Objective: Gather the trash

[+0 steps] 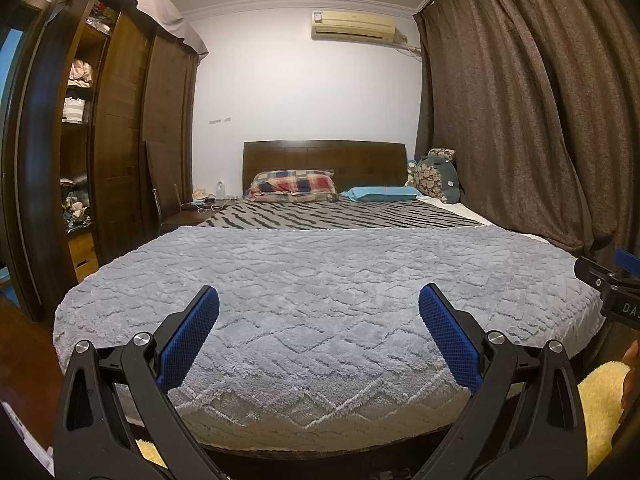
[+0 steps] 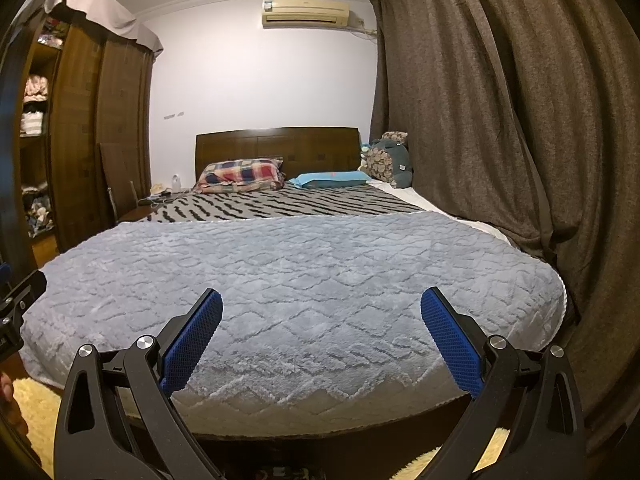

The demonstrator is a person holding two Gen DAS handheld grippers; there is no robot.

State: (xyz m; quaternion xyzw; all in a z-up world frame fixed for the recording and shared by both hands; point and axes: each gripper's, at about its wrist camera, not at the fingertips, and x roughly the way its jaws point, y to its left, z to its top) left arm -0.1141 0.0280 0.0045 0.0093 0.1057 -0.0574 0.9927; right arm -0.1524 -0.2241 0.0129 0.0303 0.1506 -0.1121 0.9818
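I see no trash in either view. My left gripper (image 1: 319,300) is open and empty, held at the foot of a bed covered by a grey textured blanket (image 1: 320,280). My right gripper (image 2: 321,300) is open and empty too, also at the foot of the same blanket (image 2: 300,272). The right gripper's body shows at the right edge of the left wrist view (image 1: 612,288). The left gripper's body shows at the left edge of the right wrist view (image 2: 16,304).
Pillows (image 1: 294,186) and a plush toy (image 1: 436,174) lie by the wooden headboard (image 1: 324,158). A dark wardrobe (image 1: 120,140) stands left, a nightstand with small items (image 1: 204,200) beside it. Brown curtains (image 1: 520,120) hang right. A yellow rug (image 1: 600,408) lies on the floor.
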